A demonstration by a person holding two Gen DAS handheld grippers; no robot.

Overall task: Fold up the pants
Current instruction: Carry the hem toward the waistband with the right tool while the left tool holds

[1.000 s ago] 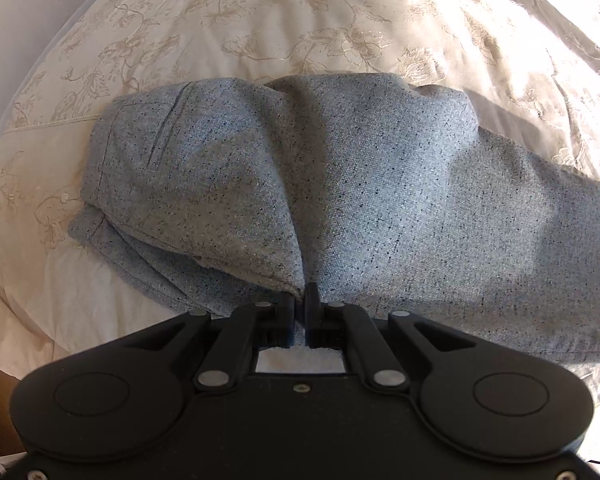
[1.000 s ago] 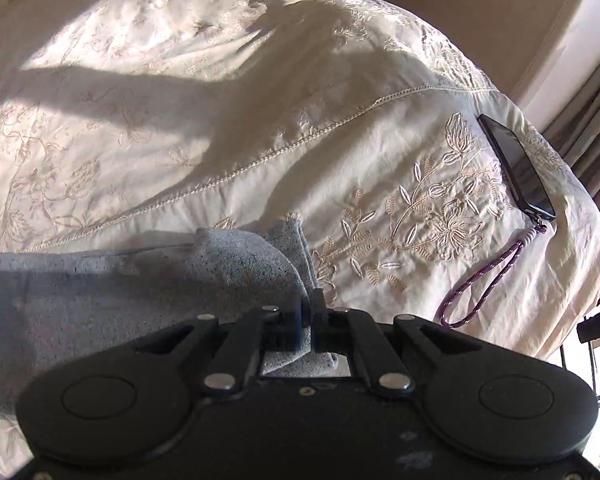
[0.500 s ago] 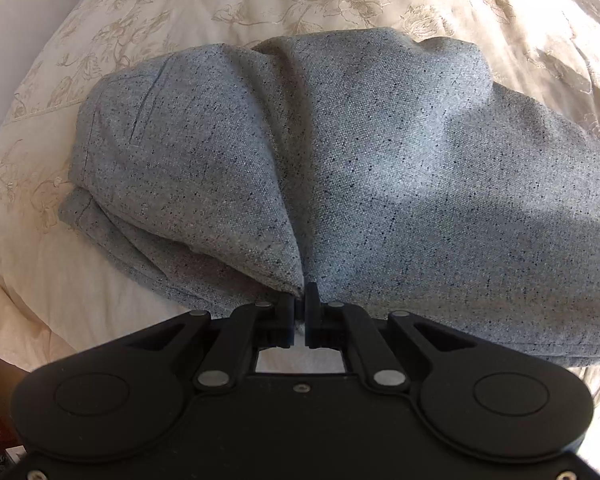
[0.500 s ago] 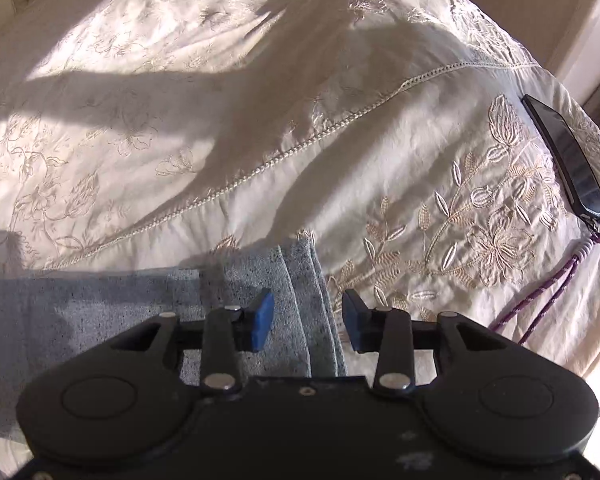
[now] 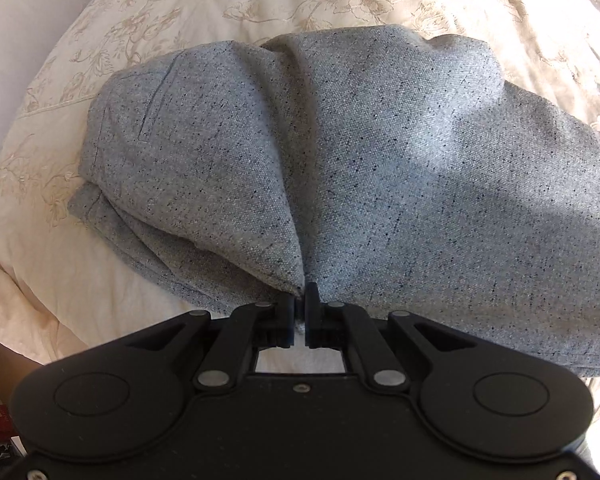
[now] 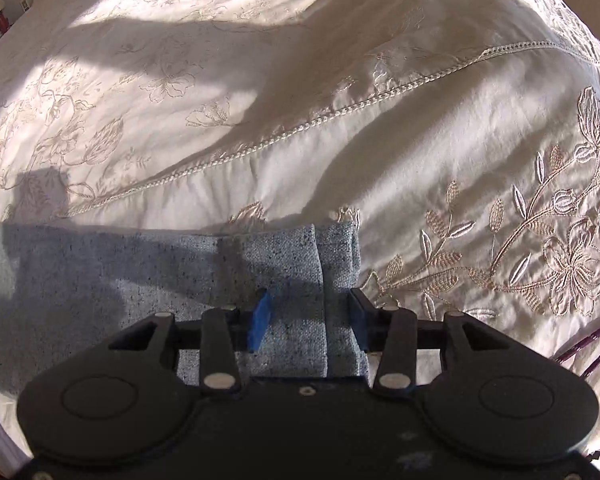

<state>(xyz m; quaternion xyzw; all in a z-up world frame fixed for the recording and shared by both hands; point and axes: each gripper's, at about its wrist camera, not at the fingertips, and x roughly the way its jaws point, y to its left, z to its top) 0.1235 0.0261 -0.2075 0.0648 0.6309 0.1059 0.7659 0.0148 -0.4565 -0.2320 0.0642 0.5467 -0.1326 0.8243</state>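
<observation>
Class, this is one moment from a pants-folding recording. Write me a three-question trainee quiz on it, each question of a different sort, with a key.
1. True or false: the left gripper is shut on the grey pants.
2. Multiple choice: the right gripper is (A) shut on the pants, (B) open with the leg ends lying between its fingers, (C) shut on nothing.
3. Fill in: the pants lie on an embroidered cream ______.

Key: 1 true; 2 B, its jaws have just been opening; 3 bedspread.
</observation>
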